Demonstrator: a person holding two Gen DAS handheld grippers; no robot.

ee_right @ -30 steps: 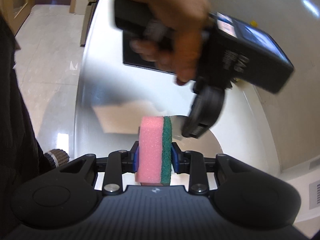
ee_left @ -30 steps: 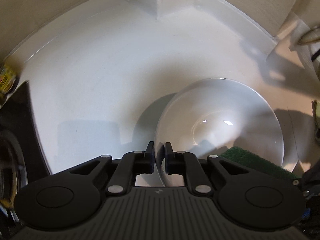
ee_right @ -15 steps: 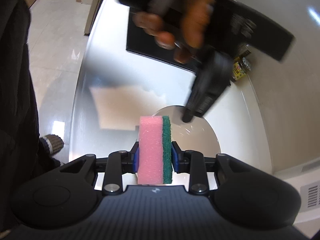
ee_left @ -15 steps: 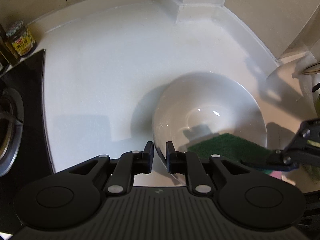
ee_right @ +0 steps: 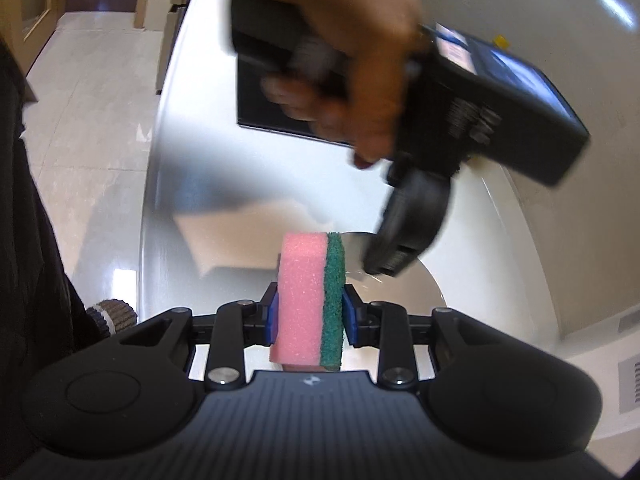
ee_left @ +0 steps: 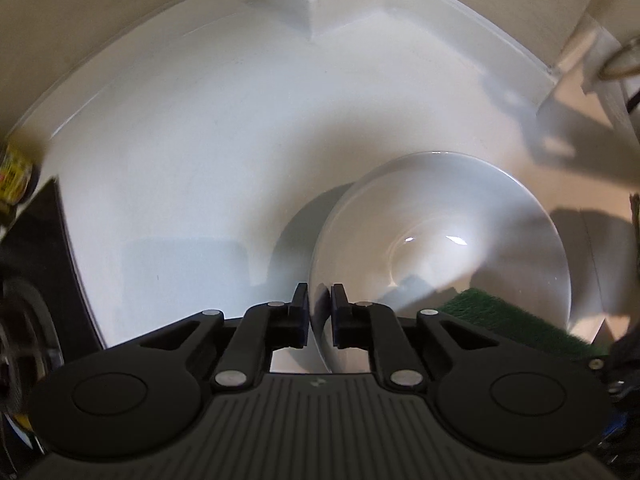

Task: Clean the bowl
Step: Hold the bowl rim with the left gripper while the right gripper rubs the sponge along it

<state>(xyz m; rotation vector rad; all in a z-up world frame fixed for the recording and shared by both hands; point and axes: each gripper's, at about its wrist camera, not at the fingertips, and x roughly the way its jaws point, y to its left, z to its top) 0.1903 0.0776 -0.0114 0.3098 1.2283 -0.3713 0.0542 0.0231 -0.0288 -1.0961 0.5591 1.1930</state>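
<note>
Pinching the near rim of the white bowl (ee_left: 440, 240) on the white surface (ee_left: 180, 160), left gripper (ee_left: 319, 322) nearly closed, green sponge (ee_left: 516, 322) face inside (lower right). Clamping the pink-and-green sponge upright, right gripper (ee_right: 310, 318), over the bowl.

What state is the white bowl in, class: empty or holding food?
Empty. The left wrist view shows the bowl's glossy white inside bare, with only light glints, shadows and the sponge's green edge inside.

surface: white counter (ee_left: 192, 168) | on it: white bowl (ee_left: 460, 216), jar (ee_left: 14, 178) at left edge
</note>
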